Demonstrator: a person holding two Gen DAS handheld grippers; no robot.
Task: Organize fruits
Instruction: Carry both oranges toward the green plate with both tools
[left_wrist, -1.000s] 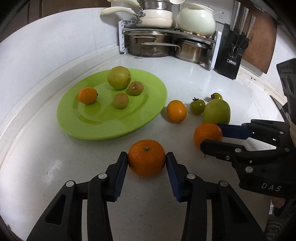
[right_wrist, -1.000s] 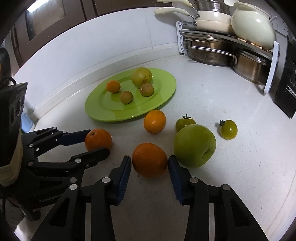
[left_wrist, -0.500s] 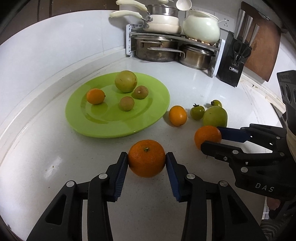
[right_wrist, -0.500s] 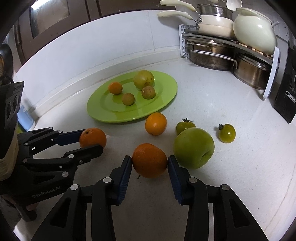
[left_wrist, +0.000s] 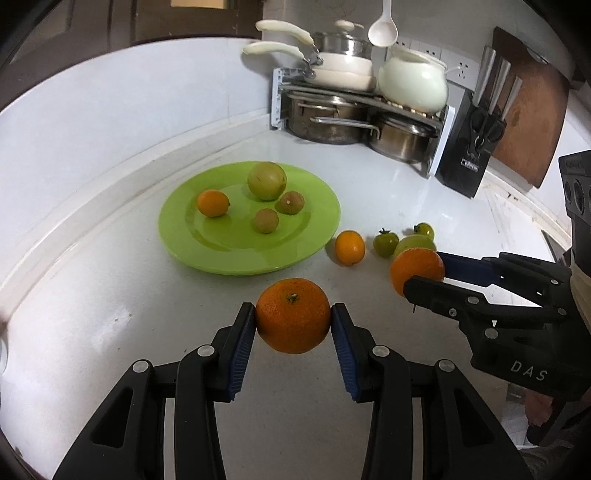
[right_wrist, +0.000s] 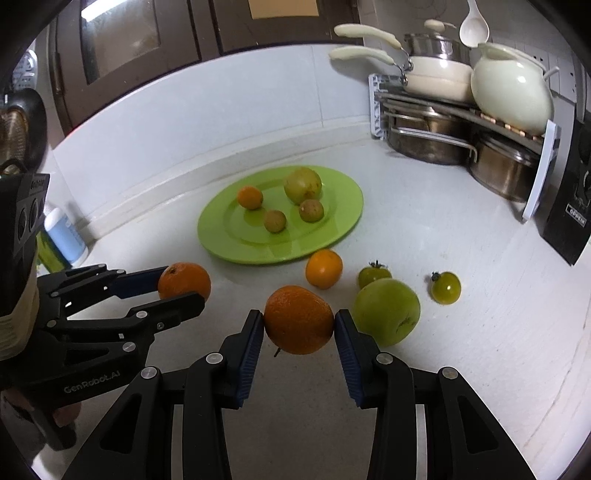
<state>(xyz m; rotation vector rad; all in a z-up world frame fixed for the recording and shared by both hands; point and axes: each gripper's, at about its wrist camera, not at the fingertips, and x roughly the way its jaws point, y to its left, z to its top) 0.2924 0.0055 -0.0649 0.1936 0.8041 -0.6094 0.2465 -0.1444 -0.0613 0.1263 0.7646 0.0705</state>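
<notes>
While each gripper clamps an orange, only the right view shows a blue bottle (right_wrist: 65, 236) far left; left gripper (left_wrist: 293, 325) holds its orange (left_wrist: 293, 320), right gripper (right_wrist: 299, 325) its orange (right_wrist: 298, 319), near the plate (right_wrist: 332, 236).

The left gripper (left_wrist: 293, 326) clamps an orange (left_wrist: 293, 320) between its blue pads. To the right, the right gripper (left_wrist: 424, 275) grips a second orange (left_wrist: 415, 267). Beyond them a green plate (left_wrist: 317, 236) holds four fruits, with a small orange (left_wrist: 349, 247) just beside its rim.
</notes>
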